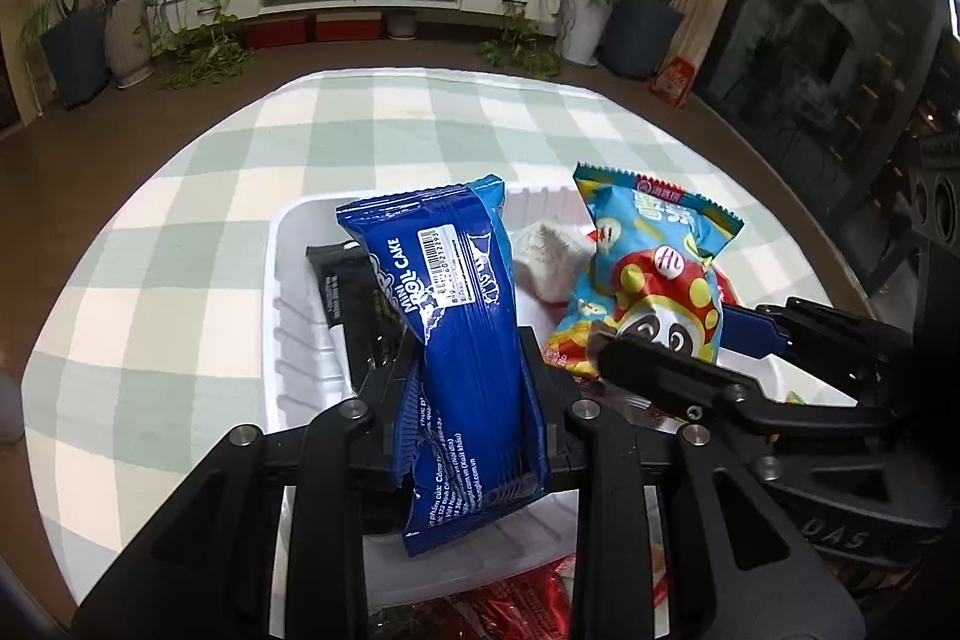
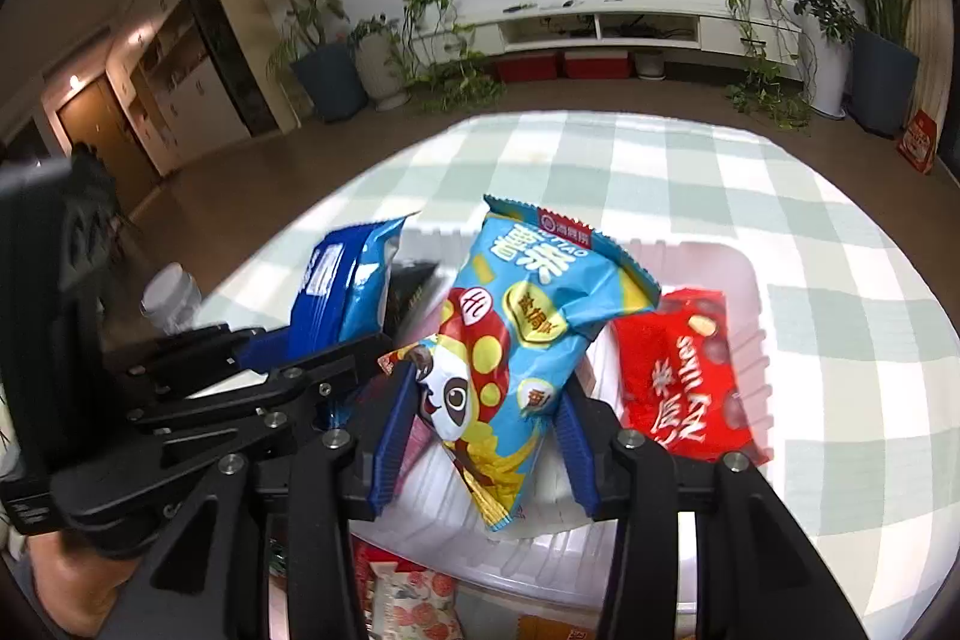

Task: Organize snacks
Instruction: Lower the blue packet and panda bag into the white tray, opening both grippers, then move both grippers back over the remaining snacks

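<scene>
The left tongs point(image 1: 474, 370) pinch a blue roll-cake packet point(image 1: 462, 316) upright over the white tray point(image 1: 282, 316). Beside them, the right tongs point(image 2: 480, 424) pinch a light-blue panda snack bag point(image 2: 516, 340) above the same tray. Farther in, a black packet point(image 1: 342, 292) and a red packet point(image 2: 678, 376) lie in the tray on the checked bench point(image 1: 372, 124).

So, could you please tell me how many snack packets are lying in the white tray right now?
3 visible: a black packet at the left, a white one in the middle, a red one at the right. The two held packets may hide more.
</scene>
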Motion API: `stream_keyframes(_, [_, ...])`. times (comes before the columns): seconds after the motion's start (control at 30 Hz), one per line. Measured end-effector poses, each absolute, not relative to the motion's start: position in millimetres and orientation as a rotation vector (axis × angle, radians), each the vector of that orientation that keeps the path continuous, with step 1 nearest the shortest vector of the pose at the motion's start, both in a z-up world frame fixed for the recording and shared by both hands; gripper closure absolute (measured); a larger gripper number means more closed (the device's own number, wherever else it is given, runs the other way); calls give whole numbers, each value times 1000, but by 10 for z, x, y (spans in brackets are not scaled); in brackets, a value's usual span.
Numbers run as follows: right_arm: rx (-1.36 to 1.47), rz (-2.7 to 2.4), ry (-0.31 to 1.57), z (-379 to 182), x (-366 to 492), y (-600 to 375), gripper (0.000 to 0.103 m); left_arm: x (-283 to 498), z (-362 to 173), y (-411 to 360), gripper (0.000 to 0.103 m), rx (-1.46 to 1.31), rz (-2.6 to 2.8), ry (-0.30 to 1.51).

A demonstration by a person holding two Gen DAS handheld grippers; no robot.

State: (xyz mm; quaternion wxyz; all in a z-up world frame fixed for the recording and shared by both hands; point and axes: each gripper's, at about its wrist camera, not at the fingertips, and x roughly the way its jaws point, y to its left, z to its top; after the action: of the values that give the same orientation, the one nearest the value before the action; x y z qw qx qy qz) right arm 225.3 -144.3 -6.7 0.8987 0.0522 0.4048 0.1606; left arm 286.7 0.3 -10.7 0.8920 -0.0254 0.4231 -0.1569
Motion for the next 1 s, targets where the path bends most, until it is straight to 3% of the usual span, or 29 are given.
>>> stream_keyframes(0.23, [36, 331, 838, -213, 2220, -1369, 55, 2880, -171, 39, 74, -66, -297, 880])
stream_keyframes(0.3, [25, 327, 838, -235, 2208, -1357, 55, 2890, -200, 52, 70, -69, -291, 884])
stream_keyframes(0.37, [21, 327, 836, -242, 2214, -1372, 55, 2899, -205, 87, 55, -74, -271, 878])
stream_keyframes(0.47, [42, 326, 838, -235, 2216, -1415, 51, 2896, -191, 137, 46, -92, -265, 869])
stream_keyframes(0.73, [39, 306, 823, -179, 2171, -1455, 43, 2847, -128, 166, 31, -103, -252, 850])
stream_keyframes(0.8, [51, 297, 821, -156, 2160, -1493, 34, 2828, -101, 176, 26, -109, -251, 842])
stream_keyframes(0.9, [81, 291, 808, -122, 2134, -1568, 30, 2804, -63, 175, 24, -108, -249, 832])
stream_keyframes(1.0, [90, 288, 794, -80, 2115, -1604, 29, 2774, -29, 171, 12, -108, -251, 824])
